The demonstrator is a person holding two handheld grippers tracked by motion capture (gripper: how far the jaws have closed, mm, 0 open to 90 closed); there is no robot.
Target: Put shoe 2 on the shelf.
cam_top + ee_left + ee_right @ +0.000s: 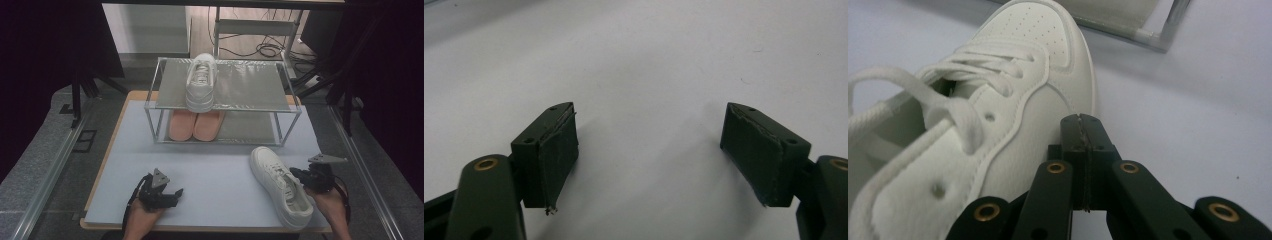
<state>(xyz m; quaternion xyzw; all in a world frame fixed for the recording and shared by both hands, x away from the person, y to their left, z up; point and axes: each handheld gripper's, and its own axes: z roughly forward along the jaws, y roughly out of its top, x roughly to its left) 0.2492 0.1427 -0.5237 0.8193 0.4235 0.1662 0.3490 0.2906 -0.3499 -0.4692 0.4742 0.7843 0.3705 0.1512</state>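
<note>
Nearby, white sneaker (281,185) upright, toe toward rack (223,107), lengthwise slightly diagonal

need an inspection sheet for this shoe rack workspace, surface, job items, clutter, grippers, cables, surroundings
surface: pale mat on a wooden table, bare between the hands.
job's things: white sneaker lying on the mat, toe towards the rack; matching white sneaker on the top shelf of the metal shoe rack; pink pair on the lower shelf.
clutter: nothing seen.
grippers: left hand-held gripper open over bare mat, holding nothing; right hand-held gripper shut, empty, tips right beside the near sneaker's side.
cables: black cables on the floor behind the rack.
surroundings: dark curtains on both sides, metal rails along the table.
</note>
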